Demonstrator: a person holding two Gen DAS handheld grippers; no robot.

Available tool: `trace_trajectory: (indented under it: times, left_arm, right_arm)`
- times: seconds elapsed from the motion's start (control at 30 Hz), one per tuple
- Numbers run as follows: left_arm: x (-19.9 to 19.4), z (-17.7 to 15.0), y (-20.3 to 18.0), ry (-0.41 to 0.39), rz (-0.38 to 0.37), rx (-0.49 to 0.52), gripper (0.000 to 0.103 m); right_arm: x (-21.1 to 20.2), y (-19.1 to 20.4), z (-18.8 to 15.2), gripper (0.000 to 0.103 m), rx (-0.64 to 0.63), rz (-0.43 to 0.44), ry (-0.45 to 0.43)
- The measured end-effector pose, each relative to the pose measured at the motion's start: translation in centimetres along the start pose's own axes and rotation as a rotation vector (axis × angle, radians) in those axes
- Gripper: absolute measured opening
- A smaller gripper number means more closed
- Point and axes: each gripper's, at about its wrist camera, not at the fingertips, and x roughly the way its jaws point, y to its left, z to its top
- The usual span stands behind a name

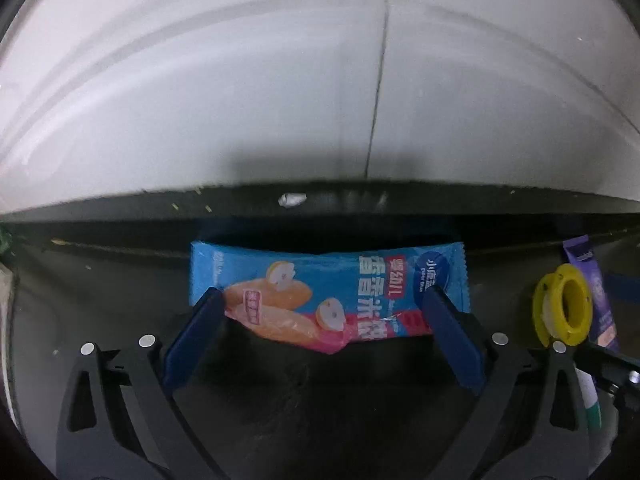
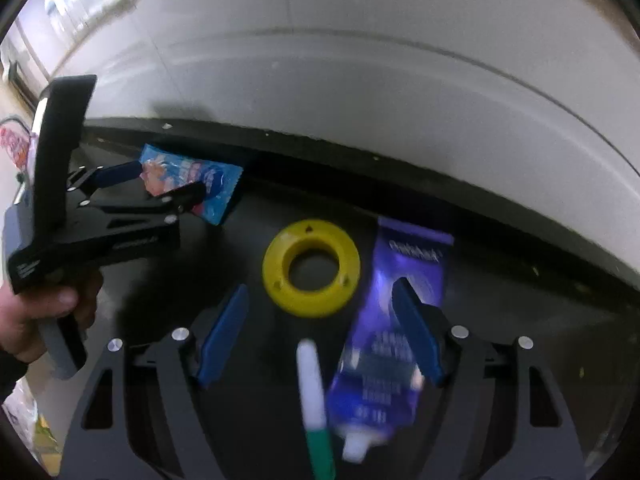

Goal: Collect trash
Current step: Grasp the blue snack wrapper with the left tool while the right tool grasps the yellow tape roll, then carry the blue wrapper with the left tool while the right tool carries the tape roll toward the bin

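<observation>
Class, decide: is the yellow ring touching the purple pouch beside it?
Apart. The right wrist view shows a strip of dark table between the yellow ring and the purple pouch.

A dark, flat tabletop (image 1: 100, 300) runs up to a pale wall (image 1: 240, 80) behind it. On the tabletop, near its rear edge, lies a blue plastic snack wrapper (image 1: 328, 280), flat and lengthwise along that edge. The left gripper (image 1: 320, 300) stands over it, one finger at each end of the wrapper. To the right of the wrapper, apart from it, a yellow plastic ring (image 2: 311, 267) lies flat. Just right of the ring lies a purple foil pouch (image 2: 396, 320), its spout toward the front. A white-and-green marker pen (image 2: 314, 400) lies in front of the ring, left of the pouch. The right gripper (image 2: 320, 336) spans pen and pouch.
</observation>
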Motion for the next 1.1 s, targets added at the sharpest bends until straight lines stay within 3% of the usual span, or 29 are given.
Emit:
trace_trajectory:
  times: [0.1,0.13,0.17,0.2,0.23,0.3,0.33,0.47,0.57,0.73,0.87,1.1]
  left_arm:
    - [0.0,-0.2,0.0,-0.034,-0.001,0.0,0.096]
    - [-0.1,-0.3,0.0,-0.041,-0.002,-0.002,0.094]
    - [-0.3,-0.5,0.0,-0.051,-0.003,0.0,0.086]
    - [-0.6,-0.6,-0.2,-0.068,-0.007,0.013,0.08]
    - [-0.8,-0.7,-0.3,-0.08,-0.011,0.023,0.062]
    - [-1.2,-1.0,-0.3,-0.096,-0.006,0.025,0.048]
    - [-1.3,-1.1,-0.1,-0.103,0.0,0.025,0.032]
    - [-1.6,-1.5,0.4,-0.119,-0.008,0.054,0.011]
    - [-2.1,-1.4,0.5,-0.106,-0.037,0.057,0.004]
    - [-4.6,-1.7,1.3,-0.129,-0.068,0.051,0.003]
    - [-6.6,-2.0,2.3,-0.13,-0.062,0.027,0.003]
    - [-13.5,-3.0,3.6,-0.147,-0.002,0.006,0.003]
  right_arm:
    - [0.8,0.9,0.4,0.07,-0.066,-0.037,-0.013]
    - [1.0,1.1,0.4,0.061,-0.081,-0.04,-0.013]
    - [1.2,1.4,0.5,0.055,-0.099,-0.052,-0.014]
    - [1.2,1.7,0.5,0.055,-0.111,-0.059,-0.013]
    - [1.3,1.9,0.5,0.055,-0.119,-0.055,-0.016]
    - [1.2,2.1,0.3,0.055,-0.12,-0.055,-0.021]
    - [1.2,2.1,0.3,0.055,-0.118,-0.054,-0.02]
    - [1.0,2.4,0.1,0.055,-0.128,-0.052,-0.017]
    - [0.3,1.7,-0.1,0.055,-0.133,-0.041,-0.009]
    - [-1.4,1.7,0.3,0.055,-0.135,-0.04,-0.035]
    - [-4.2,1.4,0.4,0.055,-0.107,-0.02,-0.069]
    - [-10.9,2.3,-1.3,0.055,-0.108,0.005,-0.129]
